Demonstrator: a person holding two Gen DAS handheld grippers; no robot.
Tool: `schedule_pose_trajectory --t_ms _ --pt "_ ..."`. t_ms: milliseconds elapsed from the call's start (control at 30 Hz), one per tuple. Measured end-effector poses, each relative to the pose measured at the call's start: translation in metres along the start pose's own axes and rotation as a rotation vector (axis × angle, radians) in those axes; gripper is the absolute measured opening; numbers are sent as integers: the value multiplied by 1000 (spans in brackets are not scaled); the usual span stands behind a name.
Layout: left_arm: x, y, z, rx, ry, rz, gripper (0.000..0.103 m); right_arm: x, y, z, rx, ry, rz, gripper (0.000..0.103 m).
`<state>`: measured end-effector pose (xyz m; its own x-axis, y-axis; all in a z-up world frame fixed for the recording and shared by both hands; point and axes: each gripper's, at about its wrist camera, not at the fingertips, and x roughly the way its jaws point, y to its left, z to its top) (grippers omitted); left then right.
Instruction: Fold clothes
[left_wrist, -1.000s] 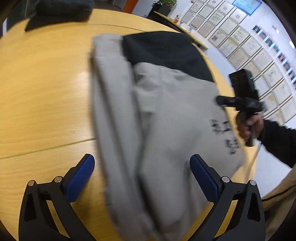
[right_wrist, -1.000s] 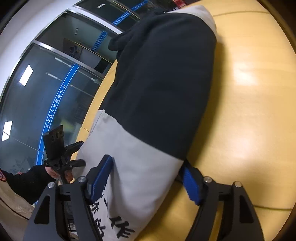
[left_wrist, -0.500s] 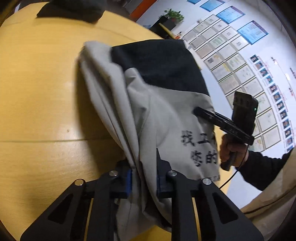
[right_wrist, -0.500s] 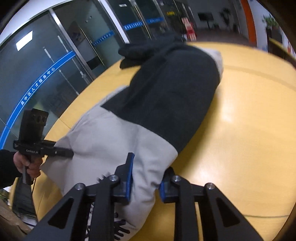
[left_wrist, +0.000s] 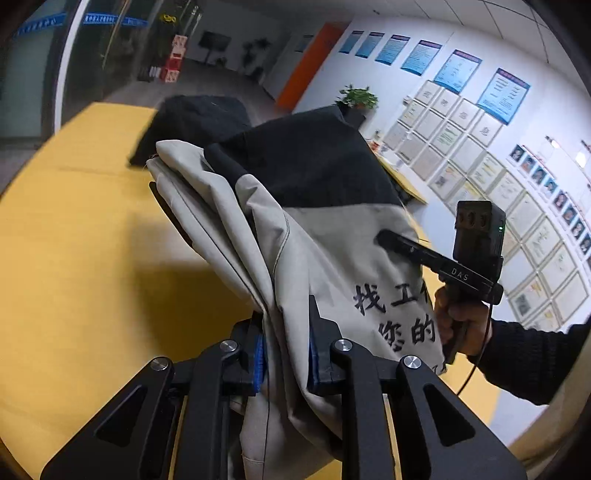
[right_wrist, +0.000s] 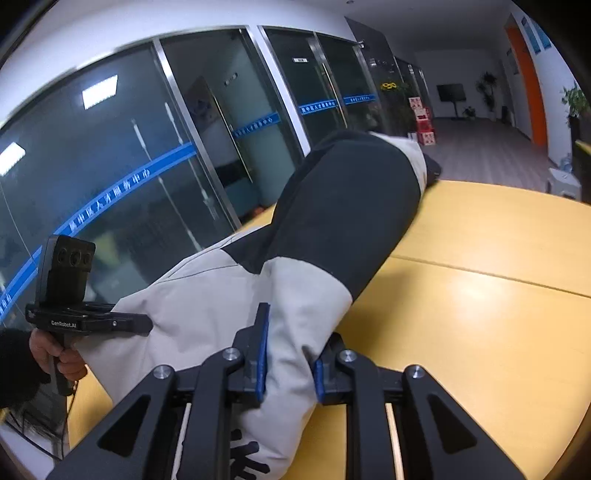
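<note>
We see left gripper (left_wrist: 285, 354) clamped on bunched grey hem of grey-and-black garment (left_wrist: 295, 206); right gripper (right_wrist: 289, 360) clamped on same garment (right_wrist: 332, 221) at other edge. Garment raised at near end, far end trailing onto yellow table (right_wrist: 480, 295).

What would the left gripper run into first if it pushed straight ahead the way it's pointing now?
Its own load: the left gripper is shut on the grey-and-black fabric garment, which bunches directly ahead. Beyond that, probably the yellow wooden table, though depth is unclear.
</note>
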<state>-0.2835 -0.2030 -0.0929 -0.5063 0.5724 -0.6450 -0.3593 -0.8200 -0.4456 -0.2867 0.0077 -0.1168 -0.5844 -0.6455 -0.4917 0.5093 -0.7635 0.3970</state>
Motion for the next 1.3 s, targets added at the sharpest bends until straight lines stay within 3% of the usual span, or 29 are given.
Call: schedule_pose_trajectory --t_ms 100,167,200,400,500,533,567,633,733,867,1100,1300 --pt "39 45 16 -6 74 84 16 63 -32 6 86 83 6 19" --pt "70 69 14 -1 145 153 16 105 -52 -8 118 200 -34 19" --pt "77 80 11 -12 148 151 19 116 -58 -14 114 233 -58 20" --pt "83 92 6 -13 127 145 27 128 -61 -18 51 284 -109 29" --pt "78 84 1 -14 120 180 38 134 -56 -7 34 321 -158 45" --pt "72 77 2 -8 113 196 42 132 -54 -6 29 336 -180 55" --pt "63 69 2 -1 102 209 53 129 -51 -5 22 352 -203 65" --pt "41 51 2 19 68 249 75 118 -42 -7 -5 381 -232 70" --pt "6 9 2 73 18 330 98 90 -16 -1 -74 404 -249 75" --pt "-24 -58 0 115 -13 428 103 54 33 15 -147 442 -279 81" --pt "-57 -165 4 77 -26 472 103 -33 94 36 -140 466 -291 90" --pt "-88 -211 0 52 -60 531 103 -69 132 44 -166 485 -306 92"
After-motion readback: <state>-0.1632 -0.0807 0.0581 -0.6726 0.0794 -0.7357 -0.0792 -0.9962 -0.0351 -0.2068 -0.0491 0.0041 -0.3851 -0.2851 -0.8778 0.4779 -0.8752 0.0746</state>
